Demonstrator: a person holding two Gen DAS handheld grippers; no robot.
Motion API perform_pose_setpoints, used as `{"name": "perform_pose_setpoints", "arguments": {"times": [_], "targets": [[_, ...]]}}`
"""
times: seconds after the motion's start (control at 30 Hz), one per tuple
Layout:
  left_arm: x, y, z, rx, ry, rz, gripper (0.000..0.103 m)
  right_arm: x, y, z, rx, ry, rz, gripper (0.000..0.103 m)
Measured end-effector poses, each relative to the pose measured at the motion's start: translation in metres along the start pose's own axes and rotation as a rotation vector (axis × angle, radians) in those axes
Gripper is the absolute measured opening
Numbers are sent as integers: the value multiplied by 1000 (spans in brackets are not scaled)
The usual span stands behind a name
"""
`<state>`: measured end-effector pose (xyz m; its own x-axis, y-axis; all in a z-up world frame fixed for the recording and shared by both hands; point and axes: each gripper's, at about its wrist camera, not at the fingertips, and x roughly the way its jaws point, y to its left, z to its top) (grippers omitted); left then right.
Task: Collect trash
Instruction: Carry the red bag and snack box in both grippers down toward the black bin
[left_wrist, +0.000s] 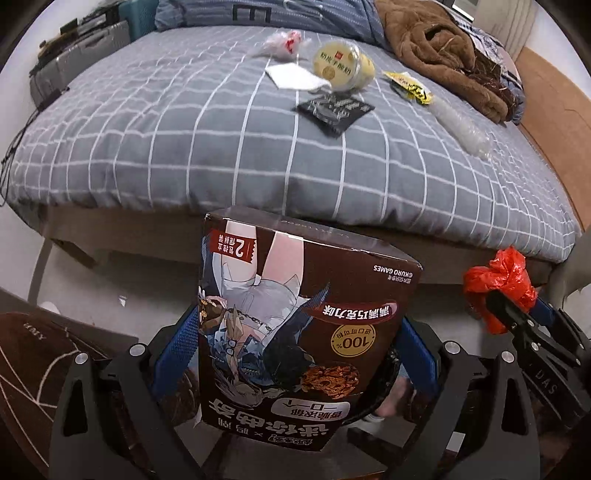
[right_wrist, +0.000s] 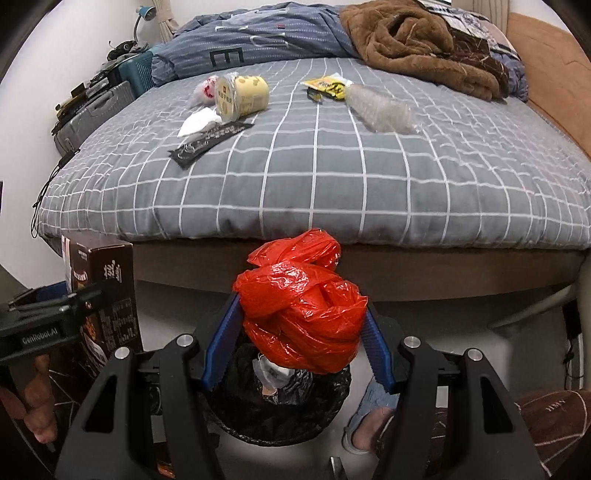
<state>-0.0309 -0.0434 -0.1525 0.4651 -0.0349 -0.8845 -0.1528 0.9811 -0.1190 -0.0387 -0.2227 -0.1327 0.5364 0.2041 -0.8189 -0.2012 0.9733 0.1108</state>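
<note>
Both tools tilt steeply downward in front of the foot of the bed, side by side. The left tool (left_wrist: 295, 369) clamps a tall brown printed cardboard snack box (left_wrist: 295, 325) between its blue pads; the box stands with its long axis running straight out along the fingers, its print upside down in the left wrist view and its closed end pointing toward the grey checked bedcover (left_wrist: 184, 140). The right tool (right_wrist: 297, 332) is closed on a crumpled red plastic bag (right_wrist: 301, 306), a rounded bundle whose knotted end points forward and away from the fingers. Directly below the right tool, under the red bag, sits a round bin lined with a black plastic bag (right_wrist: 295, 417), with some white rubbish inside. A foot in a pale slipper (right_wrist: 369, 421) rests on the floor just right of the bin.

Well ahead of both tools, on the bedcover, lie a pale yellow tub on its side (right_wrist: 242, 96), a white tissue (right_wrist: 197, 123), a flat black wrapper (right_wrist: 207, 142), a yellow sachet (right_wrist: 327, 86) and a clear crinkled plastic sleeve (right_wrist: 380, 109).
</note>
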Motion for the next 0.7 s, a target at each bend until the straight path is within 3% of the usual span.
{"name": "perform_pose_setpoints", "arguments": {"times": [0.47, 0.7], "targets": [[67, -9, -20, 36, 102, -26, 93, 64, -3, -15, -52, 100, -46, 59], [89, -17, -11, 46, 97, -22, 93, 77, -8, -7, -13, 106, -67, 59]]}}
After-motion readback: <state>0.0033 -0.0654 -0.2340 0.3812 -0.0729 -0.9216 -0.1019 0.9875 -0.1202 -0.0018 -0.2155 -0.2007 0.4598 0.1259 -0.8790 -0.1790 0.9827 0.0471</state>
